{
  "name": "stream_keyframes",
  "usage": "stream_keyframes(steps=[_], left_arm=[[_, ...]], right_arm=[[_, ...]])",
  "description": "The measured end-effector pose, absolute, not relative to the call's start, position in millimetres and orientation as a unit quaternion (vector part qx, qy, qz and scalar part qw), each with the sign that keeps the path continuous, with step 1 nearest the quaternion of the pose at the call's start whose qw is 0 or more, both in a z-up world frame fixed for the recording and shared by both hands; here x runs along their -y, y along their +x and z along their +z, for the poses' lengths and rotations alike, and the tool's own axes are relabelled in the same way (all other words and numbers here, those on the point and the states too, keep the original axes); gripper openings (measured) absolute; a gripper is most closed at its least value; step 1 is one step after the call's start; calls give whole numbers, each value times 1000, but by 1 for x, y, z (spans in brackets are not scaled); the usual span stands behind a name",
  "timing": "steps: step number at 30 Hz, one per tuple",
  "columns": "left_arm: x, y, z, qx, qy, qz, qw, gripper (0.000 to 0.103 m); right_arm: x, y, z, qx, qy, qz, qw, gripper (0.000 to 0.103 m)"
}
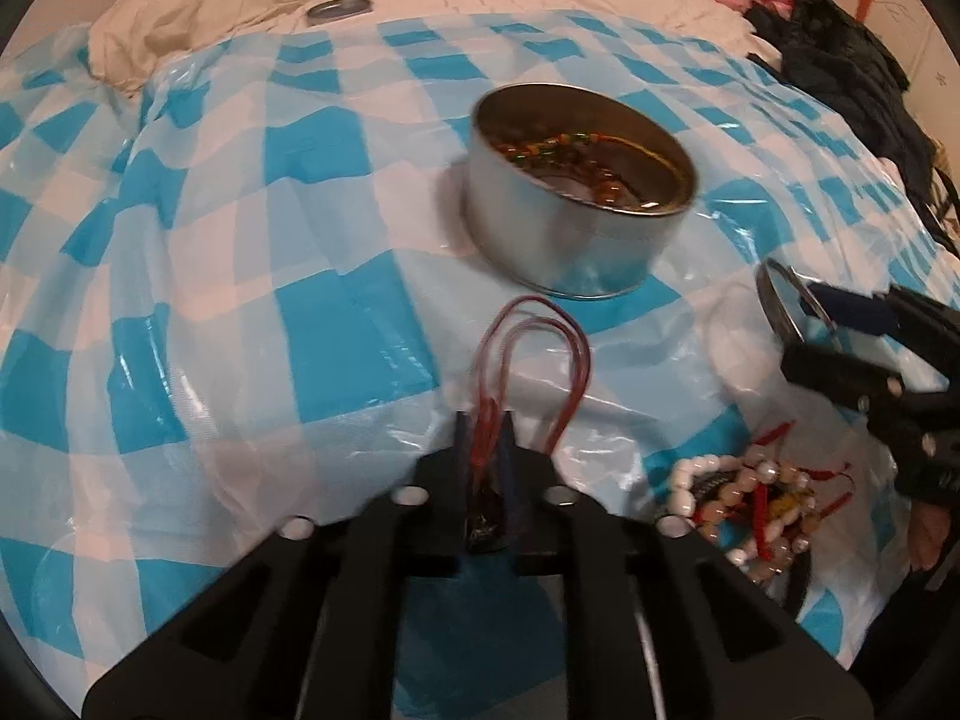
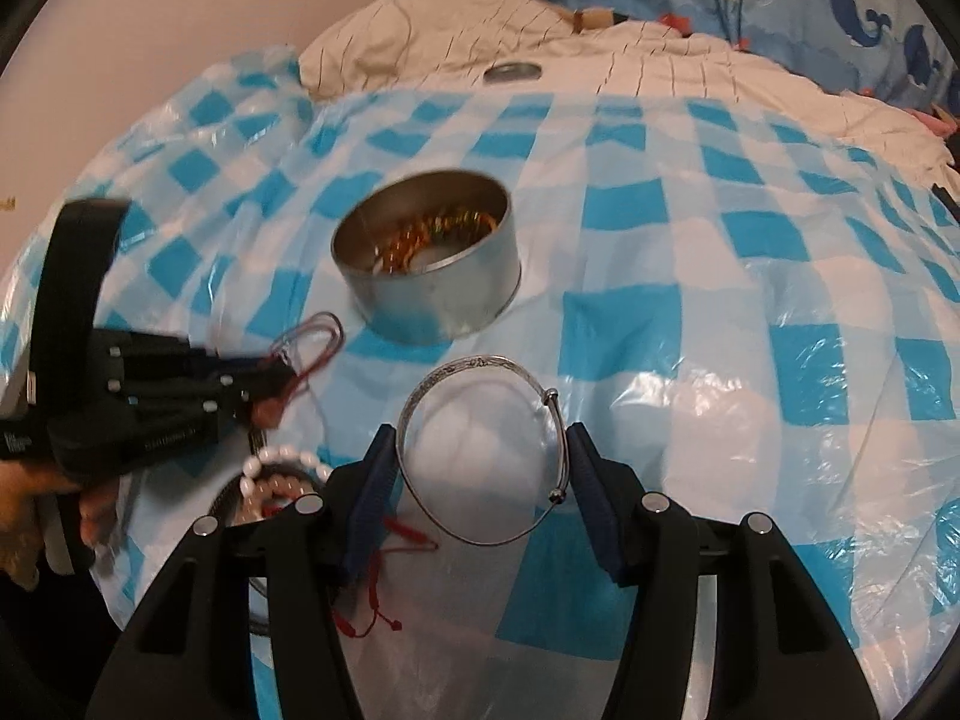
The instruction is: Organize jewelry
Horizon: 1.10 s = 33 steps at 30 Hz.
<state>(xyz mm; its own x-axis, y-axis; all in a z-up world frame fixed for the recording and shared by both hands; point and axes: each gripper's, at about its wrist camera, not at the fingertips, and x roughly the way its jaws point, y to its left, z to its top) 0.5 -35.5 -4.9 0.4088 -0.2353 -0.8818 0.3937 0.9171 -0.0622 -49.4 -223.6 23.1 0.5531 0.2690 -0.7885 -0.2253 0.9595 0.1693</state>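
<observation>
– Fingers on the left gripper [image 1: 485,450]? 
– Pinched on a red cord bracelet [image 1: 534,354]. Right gripper [image 2: 480,468] clamps a silver bangle [image 2: 480,450], both just short of the round tin [image 1: 576,204] holding beads.

— Where is room to pass?

— The checked plastic sheet [image 2: 750,276] to the right of the tin [image 2: 432,276] is bare and wide. The tin's mouth is open on top.

— And what stands in the way?

— The bead pile [image 1: 750,504] lies near the front, and the left gripper [image 2: 282,387] with its red cords [image 1: 540,360] stands just left of the tin. The lid [image 2: 512,72] is far behind.
</observation>
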Motion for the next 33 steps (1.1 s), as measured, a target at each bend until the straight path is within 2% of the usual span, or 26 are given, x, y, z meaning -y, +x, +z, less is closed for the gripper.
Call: stream_keyframes(steps=[11,23,29,30,31,33], left_arm=[[20,2,34,-468,34,-202,860,5],[38,13,73,-409,-18,-229,883,5],[54,43,71,-385,-97,-237,887,7],[58,47,66,-393,-97,-232,884,15],[63,54,56,-412,-93,-217,880,32],[65,57,45,-429,-98,-197,876,47]], right_arm=[[225,-51,31,-427,41,147,891,56],[228,-53,43,-392,53,144,907,56],[232,-51,44,-385,67,139,910,56],[233,-50,45,-384,68,138,911,56],[234,-50,45,-382,68,137,911,56],[234,-49,46,-379,68,135,913,56]])
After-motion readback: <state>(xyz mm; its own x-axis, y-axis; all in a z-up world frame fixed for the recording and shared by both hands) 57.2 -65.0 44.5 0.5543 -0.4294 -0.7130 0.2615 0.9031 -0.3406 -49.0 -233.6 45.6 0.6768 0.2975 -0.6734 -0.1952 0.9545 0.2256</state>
